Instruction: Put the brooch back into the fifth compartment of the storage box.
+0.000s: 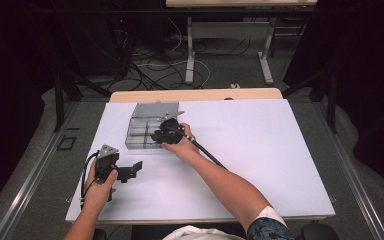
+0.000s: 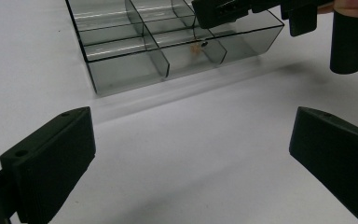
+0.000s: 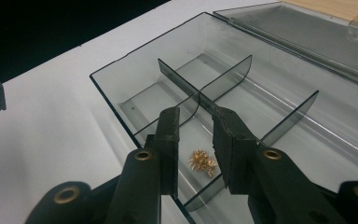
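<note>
The right gripper (image 3: 196, 140), its black jaws parted a little and clear of everything, hangs over a small gold spiky ornament (image 3: 203, 163) lying on the floor of a near compartment of the clear smoked-plastic divider box (image 1: 145, 131). Lowering off-centre could catch a jaw on the thin divider beside it and shift the box. The left gripper (image 1: 122, 171) rests wide open and empty, near left. Bare white table (image 1: 260, 145) spreads right.
</note>
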The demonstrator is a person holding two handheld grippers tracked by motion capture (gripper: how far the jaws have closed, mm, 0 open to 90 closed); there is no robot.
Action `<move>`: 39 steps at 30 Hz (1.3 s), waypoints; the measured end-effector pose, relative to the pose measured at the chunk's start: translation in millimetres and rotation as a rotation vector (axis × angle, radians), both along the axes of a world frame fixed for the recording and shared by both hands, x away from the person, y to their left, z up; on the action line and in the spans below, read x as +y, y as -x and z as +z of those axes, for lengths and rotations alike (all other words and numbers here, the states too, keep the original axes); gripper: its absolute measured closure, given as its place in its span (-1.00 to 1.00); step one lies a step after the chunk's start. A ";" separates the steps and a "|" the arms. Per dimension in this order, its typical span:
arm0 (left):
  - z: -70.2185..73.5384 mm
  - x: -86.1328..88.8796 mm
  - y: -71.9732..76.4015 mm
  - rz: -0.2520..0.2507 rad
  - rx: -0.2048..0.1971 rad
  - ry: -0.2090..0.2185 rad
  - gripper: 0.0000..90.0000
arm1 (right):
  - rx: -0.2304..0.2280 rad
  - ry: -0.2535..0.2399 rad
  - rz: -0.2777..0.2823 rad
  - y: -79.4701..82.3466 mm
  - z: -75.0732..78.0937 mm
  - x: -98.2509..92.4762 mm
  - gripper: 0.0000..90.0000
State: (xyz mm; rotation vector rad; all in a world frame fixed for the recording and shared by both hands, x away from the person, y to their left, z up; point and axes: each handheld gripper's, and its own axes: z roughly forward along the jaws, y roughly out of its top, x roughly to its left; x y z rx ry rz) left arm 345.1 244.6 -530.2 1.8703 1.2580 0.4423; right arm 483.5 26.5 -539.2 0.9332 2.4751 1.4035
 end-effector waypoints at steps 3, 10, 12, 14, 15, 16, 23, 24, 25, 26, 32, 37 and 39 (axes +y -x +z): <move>-0.2 0.1 -0.1 0.001 0.000 0.001 -0.99 | 0.000 0.008 0.007 -0.3 0.9 -1.5 0.55; -0.5 -0.2 -0.2 0.003 0.000 0.001 -0.99 | -0.002 0.025 -0.005 2.6 6.2 -6.5 0.42; -0.5 -0.3 -0.2 0.001 0.002 -0.004 -0.99 | -0.011 0.018 -0.017 2.9 6.8 -8.6 0.39; -0.6 -0.3 -0.3 -0.001 0.000 -0.006 -0.99 | -0.020 0.004 -0.027 2.6 6.8 -11.1 0.35; -0.6 -0.3 -0.3 0.000 0.001 -0.005 -0.99 | -0.011 0.011 -0.033 3.4 8.0 -13.2 0.33; -0.6 -0.3 -0.3 0.000 0.001 -0.005 -0.99 | -0.005 0.016 -0.033 3.7 9.2 -15.3 0.31; -0.9 -0.6 -0.6 -0.001 0.000 -0.009 -0.99 | -0.018 -0.004 -0.059 5.0 12.6 -27.5 0.20; -0.9 -0.5 -0.7 -0.001 0.000 -0.010 -0.99 | -0.008 0.000 -0.061 5.8 13.7 -29.9 0.18; -1.0 -0.6 -0.7 -0.001 0.000 -0.010 -0.99 | -0.009 -0.002 -0.059 6.0 14.4 -31.8 0.16; -1.1 -0.6 -0.8 -0.002 -0.001 -0.009 -0.99 | -0.016 -0.009 -0.064 6.7 14.5 -33.4 0.14; -0.4 -0.6 -0.8 -0.009 0.013 -0.012 -0.99 | -0.039 -0.002 -0.068 12.5 18.5 -44.6 0.06; -0.1 -0.8 -0.8 -0.013 0.020 -0.017 -0.99 | -0.026 0.007 -0.067 18.0 21.7 -54.0 -0.03; -0.1 -0.7 -0.9 -0.014 0.019 -0.017 -0.99 | -0.039 0.007 -0.070 19.2 22.3 -57.1 -0.04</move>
